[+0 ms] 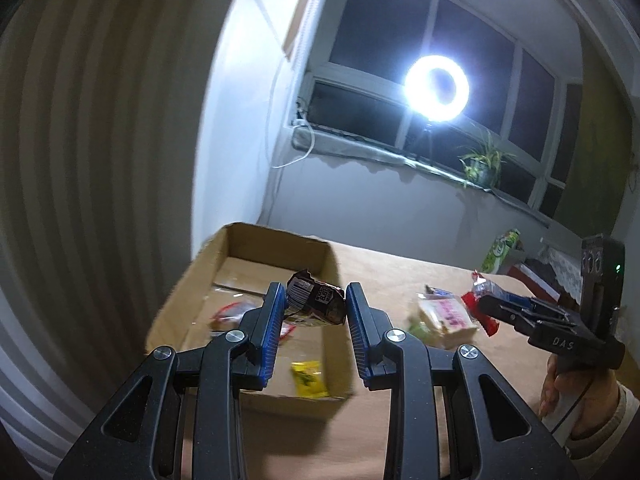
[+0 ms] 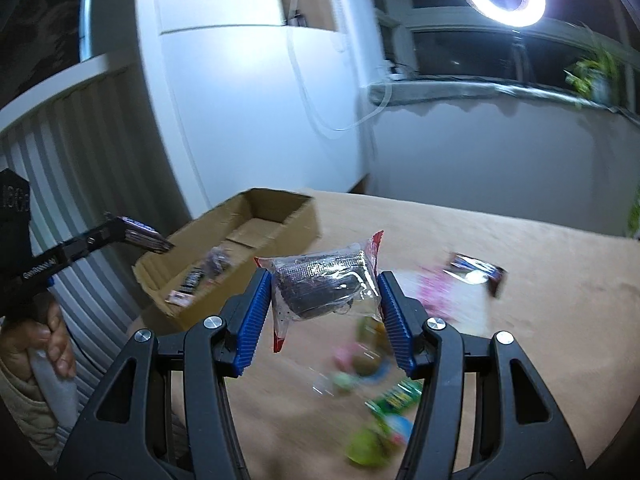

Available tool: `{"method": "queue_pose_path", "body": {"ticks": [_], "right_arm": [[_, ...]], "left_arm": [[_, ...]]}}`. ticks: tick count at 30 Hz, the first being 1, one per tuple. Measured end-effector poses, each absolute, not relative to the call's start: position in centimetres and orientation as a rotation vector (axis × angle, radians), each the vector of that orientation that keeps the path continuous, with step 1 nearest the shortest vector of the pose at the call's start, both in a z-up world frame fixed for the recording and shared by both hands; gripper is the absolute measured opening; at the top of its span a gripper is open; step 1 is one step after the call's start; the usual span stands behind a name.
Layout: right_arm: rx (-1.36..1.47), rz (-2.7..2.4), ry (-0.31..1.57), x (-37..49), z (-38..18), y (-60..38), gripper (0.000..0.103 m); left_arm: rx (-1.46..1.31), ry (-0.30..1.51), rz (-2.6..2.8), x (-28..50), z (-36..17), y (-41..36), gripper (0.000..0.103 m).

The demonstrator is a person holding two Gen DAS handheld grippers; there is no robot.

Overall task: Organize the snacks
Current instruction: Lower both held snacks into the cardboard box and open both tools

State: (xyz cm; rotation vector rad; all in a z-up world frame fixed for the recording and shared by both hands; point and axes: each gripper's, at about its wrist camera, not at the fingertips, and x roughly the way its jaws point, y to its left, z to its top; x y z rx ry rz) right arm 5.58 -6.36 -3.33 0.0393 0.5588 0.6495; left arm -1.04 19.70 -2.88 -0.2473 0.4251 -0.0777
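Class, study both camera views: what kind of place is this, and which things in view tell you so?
Probably a room in a home, lit for filming at night. Clues: a potted plant on the sill of a dark window, a ring light on a stand, and a table with snack packets and a cardboard box.

Ring light [image 1: 437, 89] before dark window [image 1: 384, 28]

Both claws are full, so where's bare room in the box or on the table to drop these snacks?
Free: the cardboard box floor toward its far wall, and the table beyond the loose snacks. Crowded: the box's near half and the pile under the right claw.
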Motion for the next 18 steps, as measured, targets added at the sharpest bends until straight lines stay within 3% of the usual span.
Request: {"method": "queue_pose_path", "body": {"ticks": [10, 12, 14, 15, 18], "right_arm": [[-0.034, 0.821, 0.516, 8.6, -1.3, 5.8, 0.059], [-0.053, 0.833, 0.518, 9.4, -1.3, 7.9, 0.064], [-0.071, 0.838, 0.522, 9.8, -1.6, 9.2, 0.071], [-0.075, 0.827, 0.508, 9.7, -1.8, 9.3, 0.077], [-0.066, 0.802, 0.508, 9.8, -2.4, 8.6, 0.078]], "left_arm": [[-0.314, 0.506, -0.050, 1.9, -6.4, 23.5, 0.033], [-0.325, 0.518, -0.028, 2.0, -6.8, 24.0, 0.039], [-0.322, 0.514, -0.009, 1.7, -6.8, 24.3, 0.061], [-0.314, 0.508, 0.002, 1.4, -6.7, 24.4, 0.065], [-0.298, 0.503, 0.019, 1.0, -6.7, 24.7, 0.067]]}}
